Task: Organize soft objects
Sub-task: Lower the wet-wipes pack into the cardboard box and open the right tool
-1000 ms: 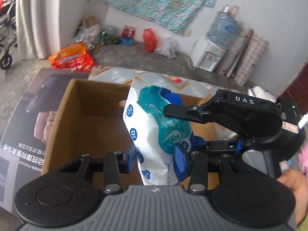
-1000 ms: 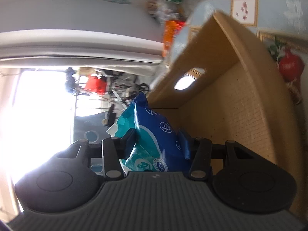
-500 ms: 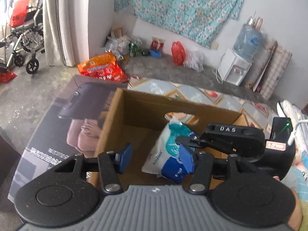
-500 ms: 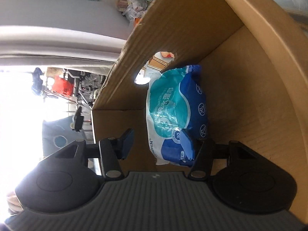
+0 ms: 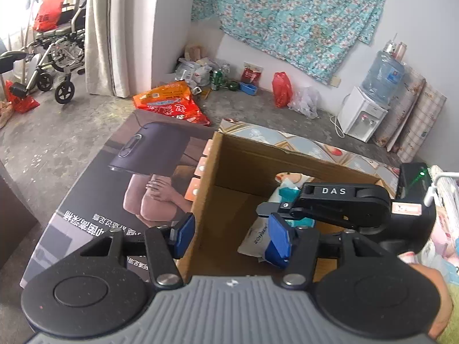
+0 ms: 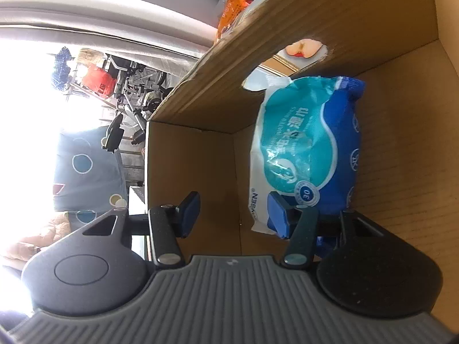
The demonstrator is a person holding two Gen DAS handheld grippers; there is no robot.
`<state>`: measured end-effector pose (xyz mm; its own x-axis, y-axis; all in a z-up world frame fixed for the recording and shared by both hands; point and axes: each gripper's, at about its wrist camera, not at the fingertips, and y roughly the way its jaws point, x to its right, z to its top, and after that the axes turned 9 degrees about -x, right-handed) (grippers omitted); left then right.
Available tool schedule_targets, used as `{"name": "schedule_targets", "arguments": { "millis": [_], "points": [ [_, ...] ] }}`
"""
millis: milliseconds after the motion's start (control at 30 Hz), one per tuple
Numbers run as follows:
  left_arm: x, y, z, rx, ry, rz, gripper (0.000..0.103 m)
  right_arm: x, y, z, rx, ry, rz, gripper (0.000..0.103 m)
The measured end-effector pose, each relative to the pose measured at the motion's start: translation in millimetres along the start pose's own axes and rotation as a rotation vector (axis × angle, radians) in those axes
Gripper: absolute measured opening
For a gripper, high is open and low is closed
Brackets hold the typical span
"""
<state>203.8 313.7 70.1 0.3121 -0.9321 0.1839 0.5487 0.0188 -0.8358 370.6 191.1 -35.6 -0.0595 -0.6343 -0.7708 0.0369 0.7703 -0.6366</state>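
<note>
Right wrist view: wipes pack lies in cardboard box — soft, light, slippery film, best pinched across its middle — both the right gripper and left gripper stand agape, empty.

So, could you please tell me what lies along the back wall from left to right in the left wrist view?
Wheelchair → curtain → orange bag → red bag → water dispenser.

A teal, blue and white wipes pack lies in a plain brown cardboard box, black tongs carry blue pads, teal floral cloth behind
</note>
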Motion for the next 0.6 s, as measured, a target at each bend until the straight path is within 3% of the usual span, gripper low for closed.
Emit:
{"name": "schedule_targets", "arguments": {
  "millis": [67, 133, 267, 433, 600],
  "points": [
    [-3, 1, -1, -0.003, -0.006, 0.002, 0.058, -5, -12, -7, 0.054, -0.023, -0.048, 0.053],
    [-4, 2, -1, -0.005, -0.006, 0.002, 0.059, -10, -22, -12, 0.114, -0.049, -0.143, 0.070],
    [-8, 5, -2, -0.006, -0.019, -0.004, 0.060, -16, -29, -10, 0.165, -0.075, -0.273, 0.083],
    [-15, 9, -4, -0.014, -0.033, -0.011, 0.060, -4, -19, 3, 0.104, -0.023, -0.260, 0.087],
    [-17, 5, -5, -0.014, -0.028, 0.001, 0.060, -4, -2, 12, 0.081, -0.062, -0.207, 0.087]
  ]
}}
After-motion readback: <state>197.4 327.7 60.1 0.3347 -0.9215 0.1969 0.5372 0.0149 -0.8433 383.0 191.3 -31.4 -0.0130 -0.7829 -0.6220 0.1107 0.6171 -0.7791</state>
